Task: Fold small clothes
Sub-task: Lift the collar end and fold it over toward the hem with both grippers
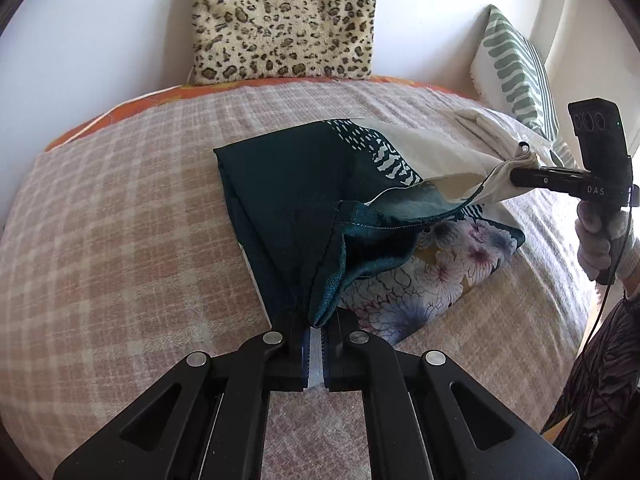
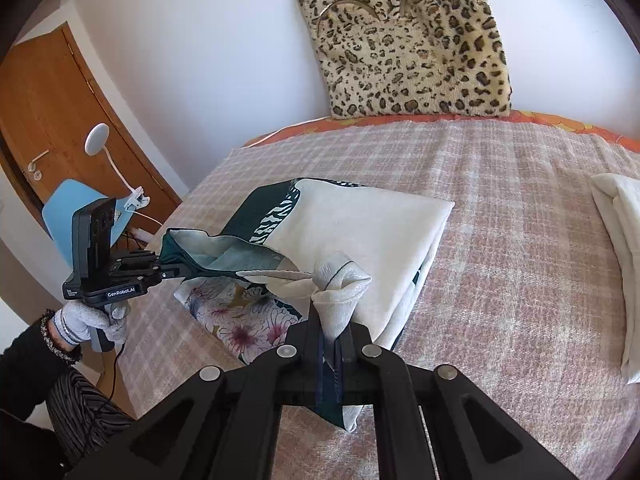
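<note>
A small garment of dark teal and cream cloth with a floral print lies partly folded on the checked bedspread. My left gripper is shut on a teal corner of it, lifted off the bed. My right gripper is shut on a bunched cream corner of the same garment. In the left wrist view the right gripper shows at the right, cream cloth pinched in its tips. In the right wrist view the left gripper shows at the left, held by a gloved hand. The raised edge sags between the two.
A leopard-print cushion leans on the white wall at the bed's head. A green striped pillow and a folded white cloth lie to the right. A wooden door, a blue chair and a clip lamp stand left of the bed.
</note>
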`<move>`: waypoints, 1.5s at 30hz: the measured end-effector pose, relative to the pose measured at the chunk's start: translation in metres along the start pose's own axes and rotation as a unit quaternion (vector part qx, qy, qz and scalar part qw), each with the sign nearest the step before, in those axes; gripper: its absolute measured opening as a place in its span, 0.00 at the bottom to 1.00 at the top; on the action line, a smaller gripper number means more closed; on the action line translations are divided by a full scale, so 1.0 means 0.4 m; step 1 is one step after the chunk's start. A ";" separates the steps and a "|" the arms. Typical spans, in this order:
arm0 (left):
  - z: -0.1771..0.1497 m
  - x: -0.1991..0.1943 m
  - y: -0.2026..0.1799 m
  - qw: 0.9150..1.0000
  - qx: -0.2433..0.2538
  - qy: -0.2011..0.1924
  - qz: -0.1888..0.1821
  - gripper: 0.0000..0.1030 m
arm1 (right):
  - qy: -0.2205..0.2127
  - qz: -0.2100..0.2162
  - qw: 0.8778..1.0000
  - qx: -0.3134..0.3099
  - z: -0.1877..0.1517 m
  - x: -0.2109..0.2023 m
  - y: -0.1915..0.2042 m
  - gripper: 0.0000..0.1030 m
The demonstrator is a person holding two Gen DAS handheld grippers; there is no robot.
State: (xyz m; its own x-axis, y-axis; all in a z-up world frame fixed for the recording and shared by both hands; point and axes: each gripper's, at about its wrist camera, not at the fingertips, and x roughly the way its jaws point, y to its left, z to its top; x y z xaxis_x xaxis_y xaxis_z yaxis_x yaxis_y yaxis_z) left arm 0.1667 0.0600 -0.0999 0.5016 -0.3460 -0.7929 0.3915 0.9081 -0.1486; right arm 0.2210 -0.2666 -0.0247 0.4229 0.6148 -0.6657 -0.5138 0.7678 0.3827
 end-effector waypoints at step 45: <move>-0.141 -0.015 0.098 0.895 -0.396 0.000 -0.206 0.09 | 0.019 0.074 0.972 0.221 -0.121 0.005 -0.098 0.27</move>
State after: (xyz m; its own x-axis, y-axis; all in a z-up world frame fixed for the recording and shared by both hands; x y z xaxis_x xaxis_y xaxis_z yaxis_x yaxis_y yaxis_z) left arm 0.1356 0.1112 -0.1343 0.4402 -0.6902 -0.5743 -0.1261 0.5858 -0.8006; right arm 0.2058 -0.3045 -0.0720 0.3368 0.7240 -0.6020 -0.1921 0.6787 0.7088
